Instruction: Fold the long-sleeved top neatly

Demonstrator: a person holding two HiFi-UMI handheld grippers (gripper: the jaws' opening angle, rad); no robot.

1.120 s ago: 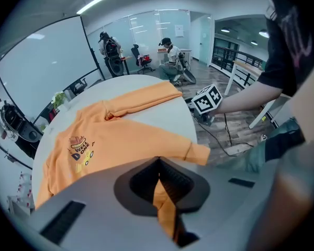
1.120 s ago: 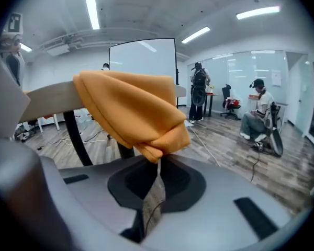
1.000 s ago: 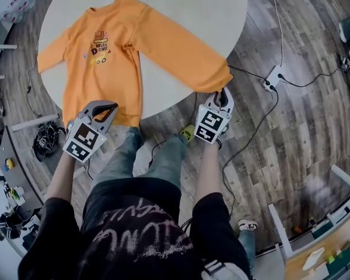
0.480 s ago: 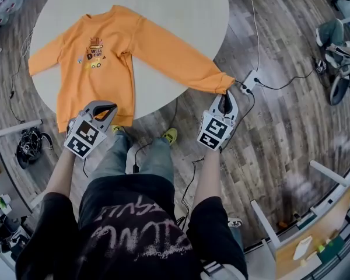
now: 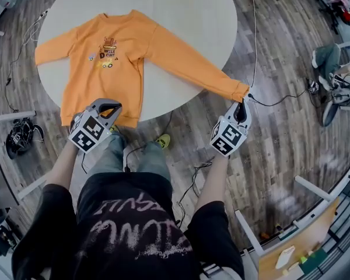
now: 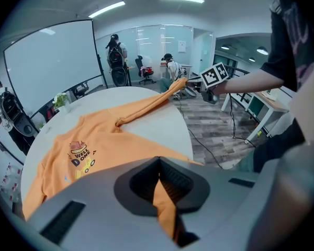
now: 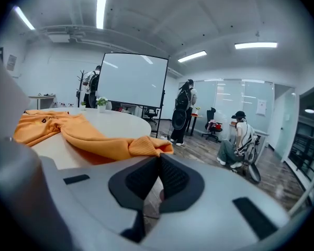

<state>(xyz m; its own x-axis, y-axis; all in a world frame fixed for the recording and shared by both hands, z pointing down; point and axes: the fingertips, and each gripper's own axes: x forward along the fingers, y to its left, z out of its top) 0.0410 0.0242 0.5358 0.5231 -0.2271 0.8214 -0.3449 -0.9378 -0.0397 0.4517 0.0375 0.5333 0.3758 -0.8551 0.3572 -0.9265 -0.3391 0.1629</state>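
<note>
Top (image 5: 102, 77) lies front-up on the round counter (image 5: 186, 4), collar away from the person, hem at the near rim. Free sleeve (image 5: 55, 46) lies flat at the view's left.

Left hand-held gripper (image 5: 108, 105): jaws closed on the hem (image 5: 131, 120), a fold of orange cloth pinched between the pads. Reads as an anchor so the body doesn't slide.

Right hand-held gripper (image 5: 241, 104): jaws closed on the cuff (image 5: 239, 91) edge. The other sleeve (image 5: 189, 67) is pulled straight, with the cuff out past the counter rim, over the floor. My guess: tensioning the sleeve to smooth it before folding it across the chest.

Cloth: plain orange knit, ribbed cuff, small print (image 5: 108, 51) on the chest, few wrinkles, no fold made yet.
</note>
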